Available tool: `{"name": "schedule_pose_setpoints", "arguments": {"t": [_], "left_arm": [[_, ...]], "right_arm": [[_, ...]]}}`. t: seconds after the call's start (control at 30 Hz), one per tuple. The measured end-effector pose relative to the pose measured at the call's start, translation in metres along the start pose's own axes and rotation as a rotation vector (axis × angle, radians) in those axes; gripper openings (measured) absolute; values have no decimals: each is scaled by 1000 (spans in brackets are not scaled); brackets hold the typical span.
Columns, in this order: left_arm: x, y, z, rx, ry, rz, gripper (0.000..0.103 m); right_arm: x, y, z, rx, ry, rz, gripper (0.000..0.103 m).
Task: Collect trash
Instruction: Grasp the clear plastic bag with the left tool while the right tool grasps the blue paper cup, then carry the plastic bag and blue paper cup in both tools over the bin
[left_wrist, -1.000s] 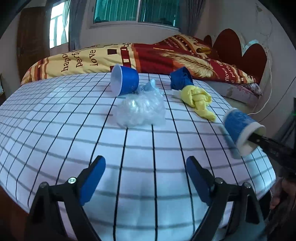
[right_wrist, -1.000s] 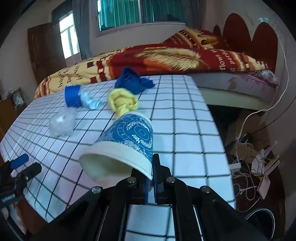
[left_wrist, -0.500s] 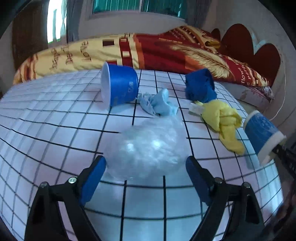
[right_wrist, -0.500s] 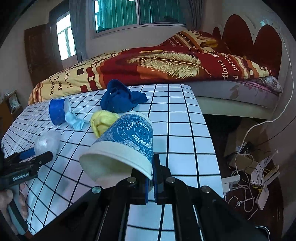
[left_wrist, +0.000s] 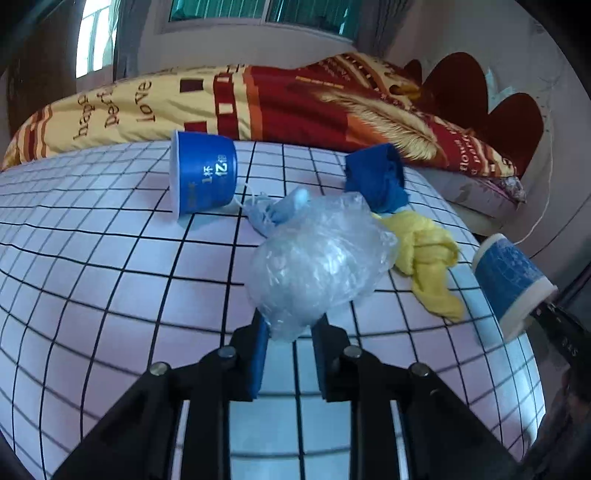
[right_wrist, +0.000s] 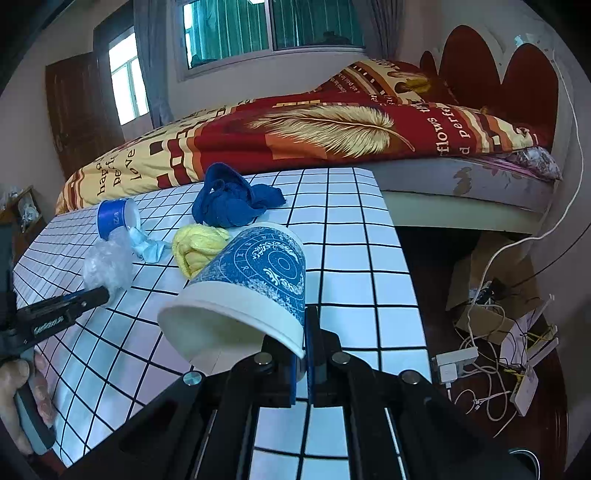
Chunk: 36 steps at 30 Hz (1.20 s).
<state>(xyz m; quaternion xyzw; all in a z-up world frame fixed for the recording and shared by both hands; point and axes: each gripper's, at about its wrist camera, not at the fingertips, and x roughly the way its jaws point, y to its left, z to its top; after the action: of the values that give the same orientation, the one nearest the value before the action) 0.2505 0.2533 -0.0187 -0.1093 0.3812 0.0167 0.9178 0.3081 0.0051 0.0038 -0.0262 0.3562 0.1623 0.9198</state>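
Crinkled clear plastic, a bag (left_wrist: 317, 254) balled up on the checked tabletop (left_wrist: 110, 295), was pinched at its near end by the left hand-held gripper (left_wrist: 290, 350), whose blue pads were drawn in on the film. The bulk of the bag lay straight ahead of that gripper, bulging away from it along the line of the fingers, so any lift was judged to fall to the left hand. The right hand-held gripper (right_wrist: 304, 354) was clamped on the rim of a patterned blue paper cup (right_wrist: 258, 280), held tipped with its mouth toward the camera, off the tabletop's right edge. Counted on the tabletop: one blue tub (left_wrist: 203, 173) lying on its side, one pale blue scrap (left_wrist: 266, 214), one yellow cloth (left_wrist: 424, 254), one dark blue cloth (left_wrist: 376, 177). No bin could be made out in either view.
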Motion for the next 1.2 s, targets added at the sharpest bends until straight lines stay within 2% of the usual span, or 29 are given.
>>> {"name": "schedule_pose_setpoints", "arguments": {"t": [0.23,0.67,0.87,1.2], "left_arm": [[-38,-24,-26,48,-36,-21,23],[-79,-71,-68,93,-42,-74,23],[-93,-96,-81,135,-50,-96,23],[-103,-147,-98,211,-51,-171,23]], "right_arm": [[-28,-11,-17,-3,-13,-7,4],[-98,-30,-64,-6,-38,-26,4],[-125,-38,-85,-10,-49,-39,4],[-165,-73,-110,42,-71,-85,4]]}}
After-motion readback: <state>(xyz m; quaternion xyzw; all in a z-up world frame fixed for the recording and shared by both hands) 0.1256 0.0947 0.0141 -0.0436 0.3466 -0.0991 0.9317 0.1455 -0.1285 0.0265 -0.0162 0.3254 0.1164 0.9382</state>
